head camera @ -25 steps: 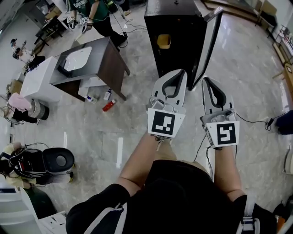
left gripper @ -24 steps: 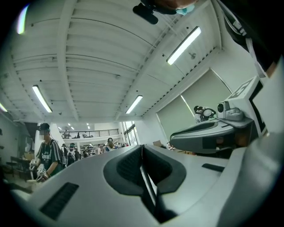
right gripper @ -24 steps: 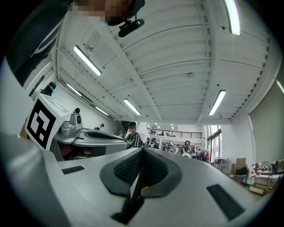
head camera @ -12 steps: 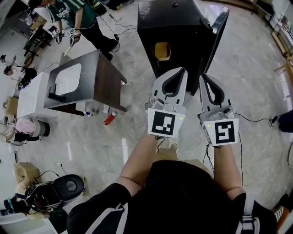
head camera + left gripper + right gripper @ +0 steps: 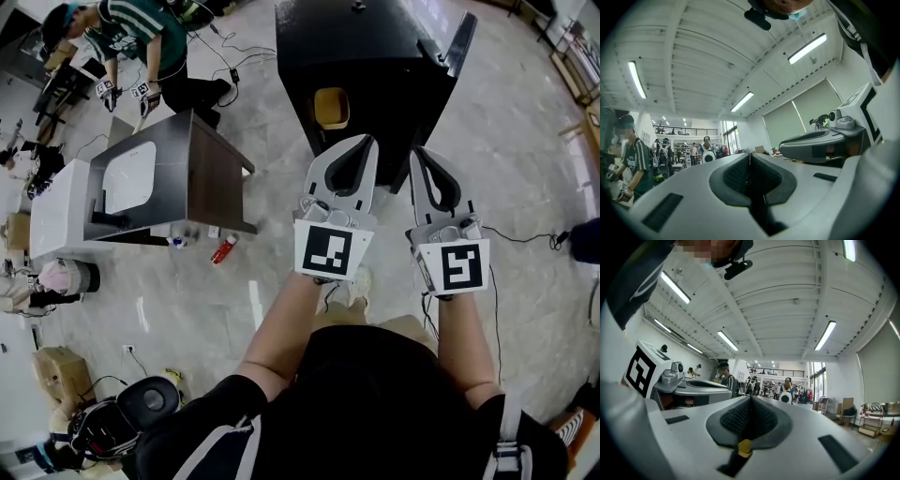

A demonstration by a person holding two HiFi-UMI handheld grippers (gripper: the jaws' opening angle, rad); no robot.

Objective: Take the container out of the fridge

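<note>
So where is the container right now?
Head view, top centre: the yellow container sits inside the open black fridge, just beyond the tips of the left hand-held gripper.

Black fridge [image 5: 375,56]; yellow container [image 5: 330,108]; white left gripper [image 5: 364,141], right gripper [image 5: 419,152]; grey veined floor [image 5: 525,187].

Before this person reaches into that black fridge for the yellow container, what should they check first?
1. The fridge has its door open: ok, it is swung aside.
2. The yellow container is visible inside: ok.
3. The left tool is empty: ok, jaws together on nothing.
4. The right tool is empty: ok, likewise.
5. Jaws are apart and ready to grasp: not ok, both are closed.
6. The container is light enough for one tool: cannot tell.
</note>
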